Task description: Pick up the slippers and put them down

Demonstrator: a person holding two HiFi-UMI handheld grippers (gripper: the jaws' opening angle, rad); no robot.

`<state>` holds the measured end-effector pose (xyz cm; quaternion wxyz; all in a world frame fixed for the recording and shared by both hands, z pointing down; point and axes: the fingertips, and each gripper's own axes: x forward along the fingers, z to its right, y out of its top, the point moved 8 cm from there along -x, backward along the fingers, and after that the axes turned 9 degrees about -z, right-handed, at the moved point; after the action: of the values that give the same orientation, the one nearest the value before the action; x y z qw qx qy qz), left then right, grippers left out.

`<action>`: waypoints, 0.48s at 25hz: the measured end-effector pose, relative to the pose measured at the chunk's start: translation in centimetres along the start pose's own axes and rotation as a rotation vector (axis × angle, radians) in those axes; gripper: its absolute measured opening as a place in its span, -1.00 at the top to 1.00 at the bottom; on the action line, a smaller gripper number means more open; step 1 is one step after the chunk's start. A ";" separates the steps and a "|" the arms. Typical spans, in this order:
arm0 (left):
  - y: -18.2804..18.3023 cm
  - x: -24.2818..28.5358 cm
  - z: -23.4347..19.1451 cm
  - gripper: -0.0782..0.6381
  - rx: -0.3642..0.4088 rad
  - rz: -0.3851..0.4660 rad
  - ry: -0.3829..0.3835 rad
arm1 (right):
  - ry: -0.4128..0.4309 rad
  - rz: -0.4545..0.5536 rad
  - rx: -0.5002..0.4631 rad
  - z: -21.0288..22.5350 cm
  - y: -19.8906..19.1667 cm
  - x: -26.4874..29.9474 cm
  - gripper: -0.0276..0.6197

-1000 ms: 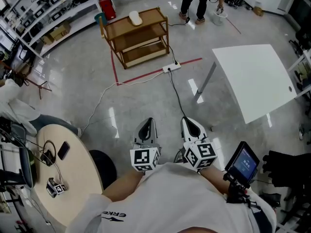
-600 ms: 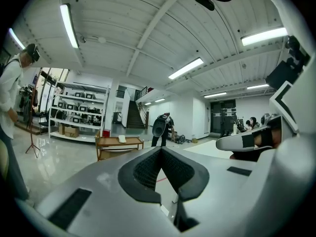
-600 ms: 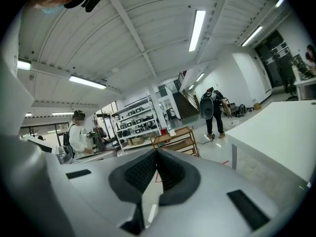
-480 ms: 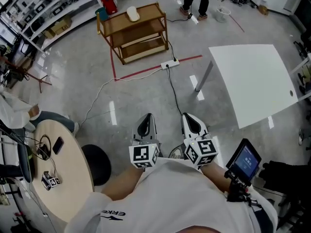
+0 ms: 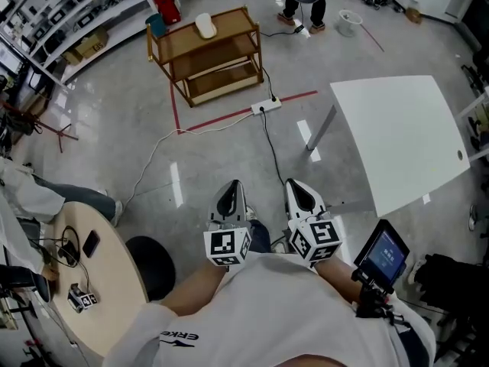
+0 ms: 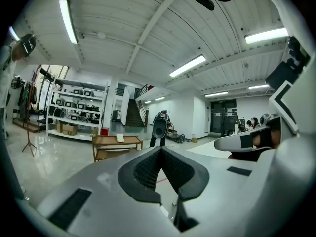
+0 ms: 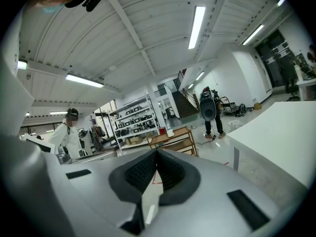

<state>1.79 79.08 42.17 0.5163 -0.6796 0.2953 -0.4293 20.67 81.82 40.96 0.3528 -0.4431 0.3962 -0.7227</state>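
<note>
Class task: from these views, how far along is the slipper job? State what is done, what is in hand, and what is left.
Done: nothing yet. The pale slipper lies on top of the wooden shelf, well away from both grippers. In hand: nothing. The left gripper and right gripper have their jaws together and empty. Left: reach the shelf, pick the slipper up, put it down.

Location: a robotics lab or workshop. Indicators: equipment-stocked storage racks (image 5: 65, 17), red tape (image 5: 298, 96) on the polished floor (image 5: 114, 128), ceiling strip lights (image 6: 187, 65).
</note>
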 end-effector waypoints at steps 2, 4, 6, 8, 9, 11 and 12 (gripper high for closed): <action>0.5 1.5 -1.4 0.77 -0.002 0.001 -0.006 | -0.005 0.000 -0.006 -0.2 0.8 1.8 0.91; 1.1 3.1 -2.9 0.77 0.003 0.001 -0.010 | -0.008 0.002 -0.018 -0.4 1.8 3.8 0.91; 2.2 4.9 -4.5 0.77 0.006 0.009 -0.015 | -0.010 0.008 -0.033 -0.6 3.1 5.8 0.91; 3.3 6.5 -6.3 0.77 0.005 0.020 -0.019 | -0.014 0.012 -0.042 -0.8 4.4 7.9 0.91; 3.7 7.1 -7.2 0.77 0.003 0.024 -0.020 | -0.016 0.013 -0.045 -1.1 4.9 8.9 0.91; 4.4 8.0 -9.2 0.77 -0.005 0.030 -0.022 | -0.018 0.012 -0.054 -1.9 5.8 10.9 0.91; 4.6 8.5 -10.1 0.77 -0.010 0.033 -0.023 | -0.018 0.011 -0.060 -2.2 6.2 11.9 0.91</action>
<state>-3.17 66.04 41.10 0.5231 -0.6822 0.3027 -0.4114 15.31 69.44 39.13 0.3469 -0.4577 0.4169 -0.7046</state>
